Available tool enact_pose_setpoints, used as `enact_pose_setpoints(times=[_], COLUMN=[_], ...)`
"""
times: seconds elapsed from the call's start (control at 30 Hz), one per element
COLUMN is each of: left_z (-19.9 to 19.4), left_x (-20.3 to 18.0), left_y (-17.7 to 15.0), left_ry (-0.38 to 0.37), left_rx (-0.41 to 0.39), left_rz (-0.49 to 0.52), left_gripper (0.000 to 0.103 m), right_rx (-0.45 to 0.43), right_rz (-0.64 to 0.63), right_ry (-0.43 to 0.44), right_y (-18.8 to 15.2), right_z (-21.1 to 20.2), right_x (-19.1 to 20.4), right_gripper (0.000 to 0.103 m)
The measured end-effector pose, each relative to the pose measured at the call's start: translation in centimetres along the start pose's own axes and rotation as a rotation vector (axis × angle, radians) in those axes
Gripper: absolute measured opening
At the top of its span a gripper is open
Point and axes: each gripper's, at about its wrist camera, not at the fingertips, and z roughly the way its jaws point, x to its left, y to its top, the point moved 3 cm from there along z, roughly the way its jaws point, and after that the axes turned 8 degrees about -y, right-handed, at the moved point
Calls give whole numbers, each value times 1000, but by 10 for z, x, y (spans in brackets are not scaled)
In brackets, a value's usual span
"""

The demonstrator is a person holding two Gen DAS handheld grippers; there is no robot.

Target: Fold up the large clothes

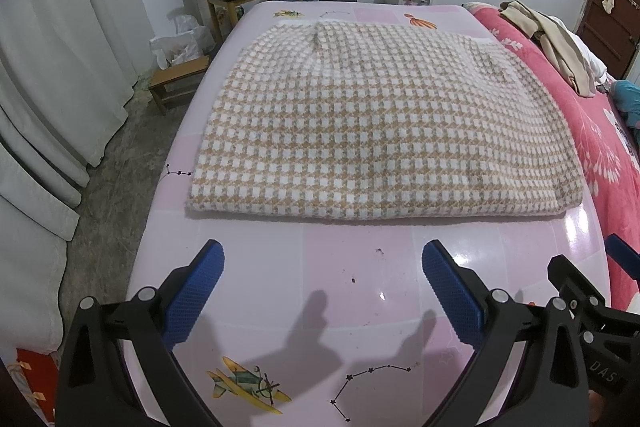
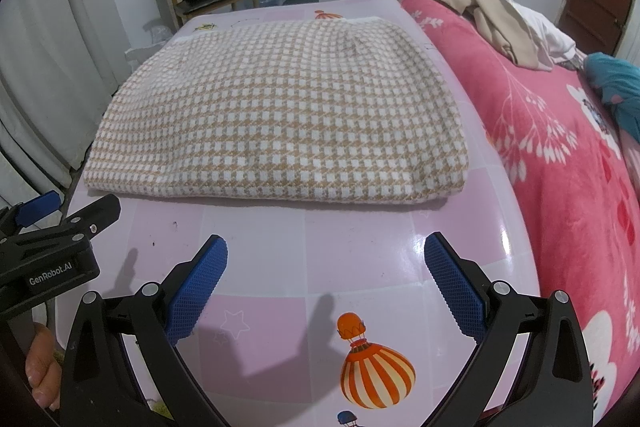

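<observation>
A tan-and-white checked woven garment lies folded into a thick rectangle across the middle of the pink glossy patterned tabletop, filling the centre of both frames. The left gripper and the right gripper hover over bare table at the bottom of their views, both spread wide and holding nothing. The cloth looks soft, thick and fairly heavy, likely to sag and to slide on the shiny surface; its near corners at the lower edge seem the best places to pinch all layers. The right wrist view shows the garment's rounded right edge beside the red floral blanket; the left wrist view shows its left edge.
</observation>
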Motion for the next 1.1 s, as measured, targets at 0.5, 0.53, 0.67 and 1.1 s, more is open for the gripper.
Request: enact_pose_setpoints(times=[0.5, 0.53, 0.67, 1.1], left_z=[0, 0, 0, 1], left_x=[1, 1, 1, 1], left_y=[-2, -2, -2, -2], left_ry=[-1, -2, -1, -7], left_rx=[5, 5, 1, 8], left_rz=[-4, -5, -3, -11], left_gripper=[98, 98, 98, 98], right_rx=[2, 2, 2, 3], right_rz=[-4, -4, -4, -5], right_ry=[2, 1, 2, 2], right_y=[1, 0, 1, 1], right_z=[0, 0, -1, -1], right_x=[-1, -1, -1, -1], right_gripper=[95, 95, 95, 95])
